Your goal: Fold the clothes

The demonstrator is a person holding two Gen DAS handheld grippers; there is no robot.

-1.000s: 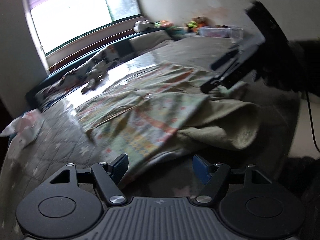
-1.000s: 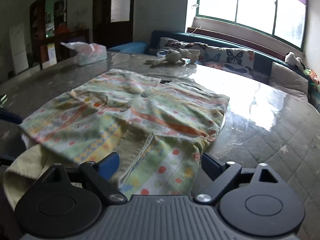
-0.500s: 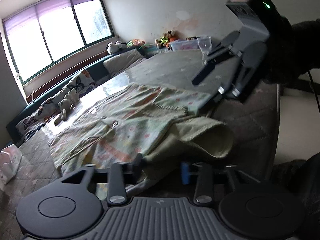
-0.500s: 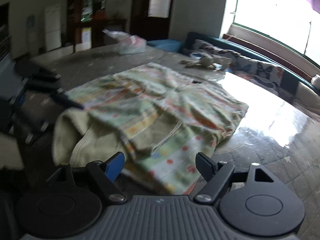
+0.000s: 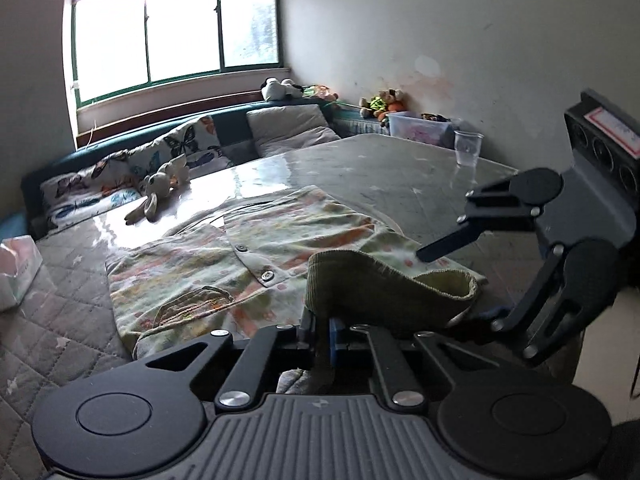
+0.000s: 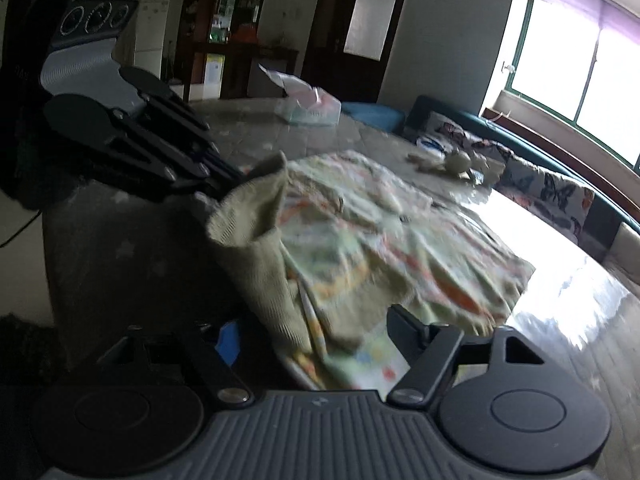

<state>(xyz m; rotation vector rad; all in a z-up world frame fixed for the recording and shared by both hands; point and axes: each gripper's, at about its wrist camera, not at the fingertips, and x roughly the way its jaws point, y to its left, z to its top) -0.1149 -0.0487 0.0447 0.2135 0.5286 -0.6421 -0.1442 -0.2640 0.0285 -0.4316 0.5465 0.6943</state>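
One garment (image 5: 224, 272), a pale printed button-up with an olive ribbed hem band (image 5: 376, 292), lies face up on the quilted table (image 5: 392, 168), most of it flat and unfolded. Only its near edge is raised: the left gripper (image 5: 322, 330) is pressed together on the band, which stands up from the jaws as a looped fold. At about three o'clock in the left wrist view the right gripper (image 5: 460, 276) straddles the other end of that hem; its jaws have just been closing but are half spread, cloth between them, and I judge the pads not yet pressing. So the folding has barely begun: one end is pinched, the other is about to be, and every fold remains to be made. Farther out, a plush rabbit (image 5: 158, 194) lies at eleven o'clock, a plastic cup (image 5: 467, 148) at one o'clock, a tissue box (image 6: 310, 106) beyond.
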